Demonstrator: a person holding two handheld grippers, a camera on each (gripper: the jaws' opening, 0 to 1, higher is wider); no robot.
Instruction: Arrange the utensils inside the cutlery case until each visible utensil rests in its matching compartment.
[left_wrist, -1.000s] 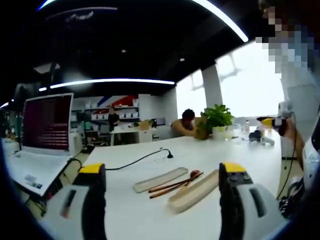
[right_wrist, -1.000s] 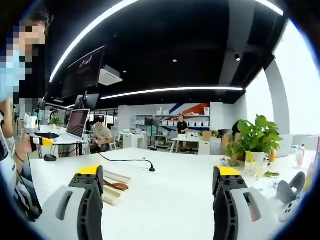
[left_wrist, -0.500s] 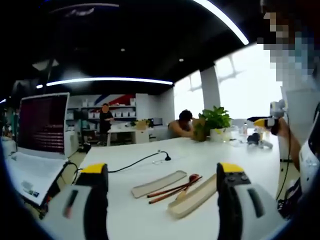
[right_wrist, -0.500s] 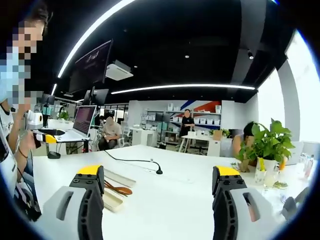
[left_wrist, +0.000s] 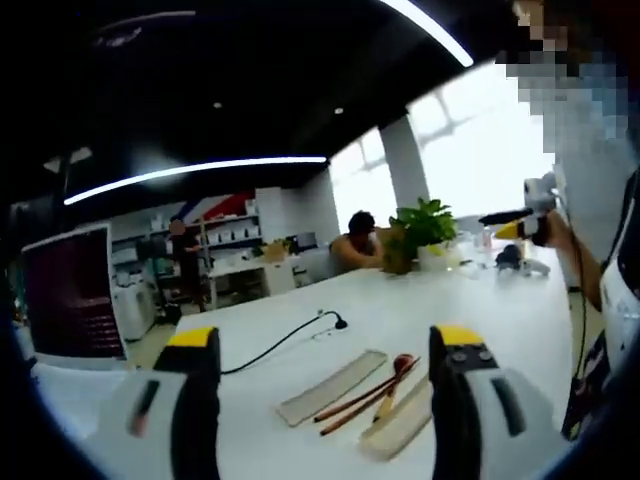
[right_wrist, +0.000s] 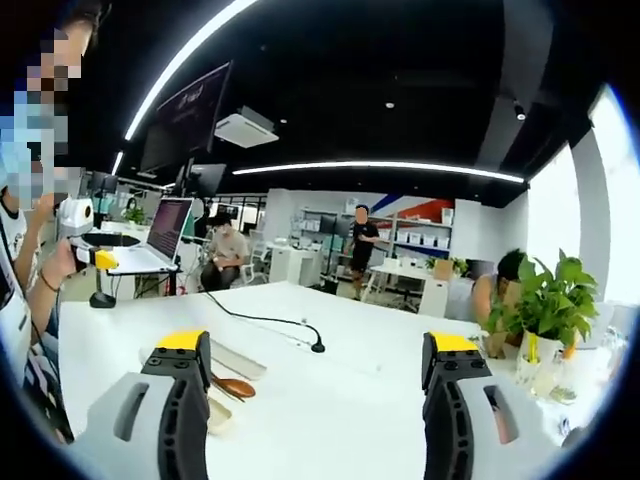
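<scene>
On the table (left_wrist: 470, 320) lie the case (left_wrist: 400, 428), lid (left_wrist: 332, 387), chopsticks (left_wrist: 352, 404) and spoon (left_wrist: 392, 384). Both your grippers (left_wrist: 318, 400) (right_wrist: 315, 400) hang open and empty; next, lower one to a utensil.

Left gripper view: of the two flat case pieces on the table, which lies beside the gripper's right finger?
The deeper tray-like half, beside the right finger; the flat lid lies beyond the spoon and chopsticks.

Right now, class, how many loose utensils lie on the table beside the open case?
3, as far as I can tell: a spoon and two chopsticks, all between the lid and the case. Others may be hidden.
</scene>
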